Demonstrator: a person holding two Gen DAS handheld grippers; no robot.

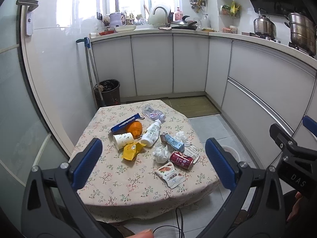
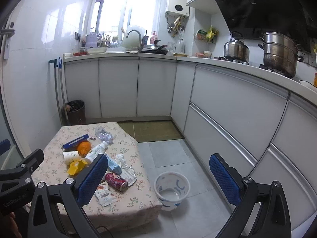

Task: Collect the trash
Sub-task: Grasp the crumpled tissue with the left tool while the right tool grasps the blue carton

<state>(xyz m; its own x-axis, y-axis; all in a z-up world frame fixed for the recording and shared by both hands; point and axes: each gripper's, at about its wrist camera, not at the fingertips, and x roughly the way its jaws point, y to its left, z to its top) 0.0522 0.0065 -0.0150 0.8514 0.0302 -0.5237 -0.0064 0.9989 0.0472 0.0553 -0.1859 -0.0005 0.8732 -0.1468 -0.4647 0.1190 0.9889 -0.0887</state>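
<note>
Left wrist view: left gripper [image 1: 153, 159], jaws wide, empty, above low floral-cloth bench [image 1: 118, 186]. Dented red drink can [image 1: 181, 159] lies near the front right edge; probably light, rigid, slippery, best pinched mid-body.

Right wrist view: right gripper [image 2: 158, 175], jaws wide, above empty white plastic bucket [image 2: 172, 188] on floor just beside bench.

Home kitchen: sink faucet [image 1: 160, 11], stockpot [image 2: 280, 54] on stove, white cabinets [image 1: 152, 65], kettle [image 2: 236, 48].

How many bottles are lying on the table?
2. A crushed clear bottle lies at the far edge, and a white bottle lies just nearer, beside the orange. Both grippers hang open above; more could hide under the pile.
</note>
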